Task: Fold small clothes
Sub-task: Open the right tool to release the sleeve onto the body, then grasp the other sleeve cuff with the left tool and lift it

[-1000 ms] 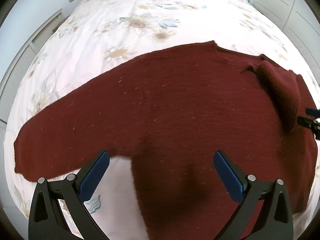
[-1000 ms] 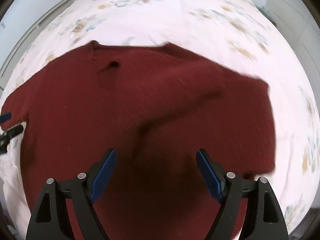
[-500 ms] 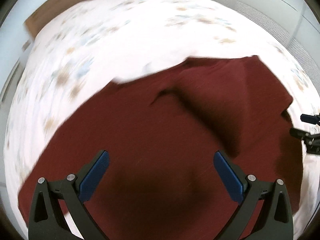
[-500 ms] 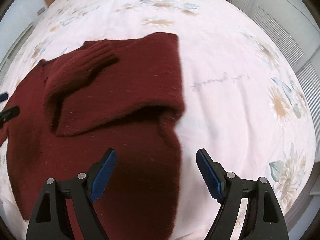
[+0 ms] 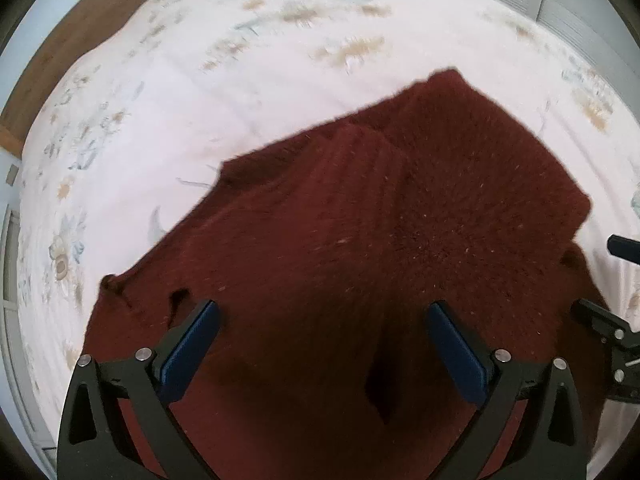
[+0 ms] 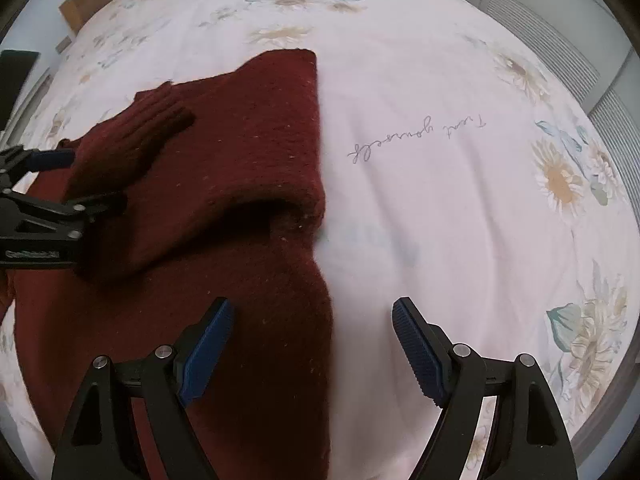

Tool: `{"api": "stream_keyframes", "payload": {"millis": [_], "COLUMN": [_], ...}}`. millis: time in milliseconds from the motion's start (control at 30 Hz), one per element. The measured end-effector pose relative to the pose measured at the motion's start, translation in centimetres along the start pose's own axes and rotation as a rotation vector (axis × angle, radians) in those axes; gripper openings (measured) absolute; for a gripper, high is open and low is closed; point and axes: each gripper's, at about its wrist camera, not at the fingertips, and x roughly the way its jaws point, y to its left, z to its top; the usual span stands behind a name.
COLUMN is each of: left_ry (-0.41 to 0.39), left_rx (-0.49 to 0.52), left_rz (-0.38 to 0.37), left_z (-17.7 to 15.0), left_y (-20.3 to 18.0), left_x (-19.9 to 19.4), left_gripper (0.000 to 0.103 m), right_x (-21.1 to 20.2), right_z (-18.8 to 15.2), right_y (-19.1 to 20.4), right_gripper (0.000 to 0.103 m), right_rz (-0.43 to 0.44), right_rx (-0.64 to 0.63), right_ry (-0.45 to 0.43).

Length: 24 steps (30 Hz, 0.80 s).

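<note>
The dark red sweater lies flat on the bed, right under my two claws. My right claw is wide open and holds nothing. It hangs over the right edge of the sweater, with one blue pad above the red knit and the other above the bare sheet. My left claw is wide open too and also holds nothing. Both of its blue pads hang over the middle of the sweater, where a small dark crease shows near me.

A little farther out, one sleeve is folded across the body of the sweater. Its ribbed cuff lies on top, toward the far left in my right view. The fold makes a soft puffy edge with a dark gap under it, just beyond my right claw. From my right claw I can see my left claw at the left side, over the sweater. From my left claw I can see a bit of my right claw at the right side.

All around is the white bed sheet with pale flowers printed on it. Some thin curly writing sits on the sheet to the right of the sweater. Far off at the top is a wooden headboard.
</note>
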Motion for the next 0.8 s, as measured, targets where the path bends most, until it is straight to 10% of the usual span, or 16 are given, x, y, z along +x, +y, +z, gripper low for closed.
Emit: {"api": "stream_keyframes", "payload": {"millis": [167, 333, 500, 600, 800], "left_ry": [0.055, 0.022, -0.022, -0.065, -0.152], "left_rx": [-0.028, -0.056, -0.162, -0.22, -0.357], "left_rz": [0.018, 0.038, -0.033, -0.039, -0.056], "left_z": [1.0, 1.4, 0.5, -0.6, -4.0], "left_y": [0.9, 3.7, 8.2, 11.3, 16.9], "left_x": [2.6, 2.3, 0.5, -0.9, -2.6], "left_gripper": [0.069, 0.014, 0.014, 0.014, 0.014], "right_x": [1.2, 2.4, 2.3, 2.4, 2.5], "right_z": [0.8, 2.3, 3.8, 4.4, 3.8], "right_y": [0.1, 1.1, 1.5, 1.6, 2.4], "right_gripper": [0.083, 0.083, 0.075, 0.019, 0.017], "right_rz": [-0.01, -0.031, -0.031, -0.003, -0.018], "right_rx": [0.008, -0.011, -0.005, -0.002, -0.015], "right_ry": [0.001, -0.002, -0.029, -0.03, -0.033]}}
